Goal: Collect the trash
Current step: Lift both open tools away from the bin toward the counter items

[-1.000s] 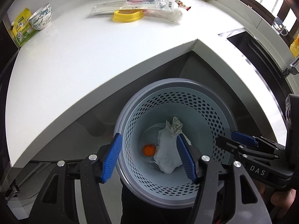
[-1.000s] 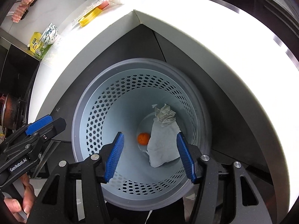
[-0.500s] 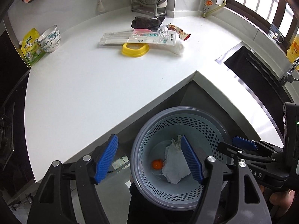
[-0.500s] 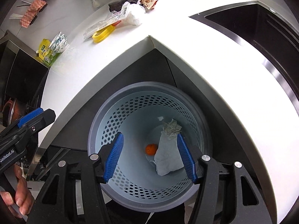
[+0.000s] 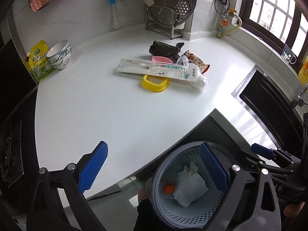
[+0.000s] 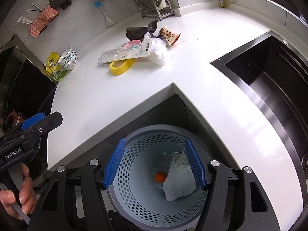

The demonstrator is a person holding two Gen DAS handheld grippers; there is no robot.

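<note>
A grey perforated trash basket (image 5: 163, 211) (image 6: 134, 198) stands on the floor below the counter corner. Inside lie a crumpled white tissue (image 5: 190, 189) (image 6: 179, 184) and a small orange thing (image 5: 169, 188) (image 6: 160, 177). On the white counter lies a pile: a clear plastic package (image 5: 154, 70) (image 6: 125, 53), a yellow ring (image 5: 155, 82) (image 6: 121, 67), a white plastic bag (image 5: 200, 80) (image 6: 158, 53), a snack wrapper (image 5: 196, 60) (image 6: 169, 35) and a dark cloth (image 5: 165, 50) (image 6: 138, 31). My left gripper (image 5: 154, 169) is open and empty over the counter edge. My right gripper (image 6: 155, 164) is open and empty above the basket.
A black sink (image 6: 269, 80) (image 5: 269, 100) is sunk into the counter at the right. Stacked bowls (image 5: 60, 54) (image 6: 69, 58) and a yellow-green pouch (image 5: 39, 61) (image 6: 53, 65) stand at the far left. A metal rack (image 5: 169, 19) stands at the back wall.
Both grippers have risen and tilted up from over the basket, so the counter and its pile now fill the views. Both stay open and empty.
</note>
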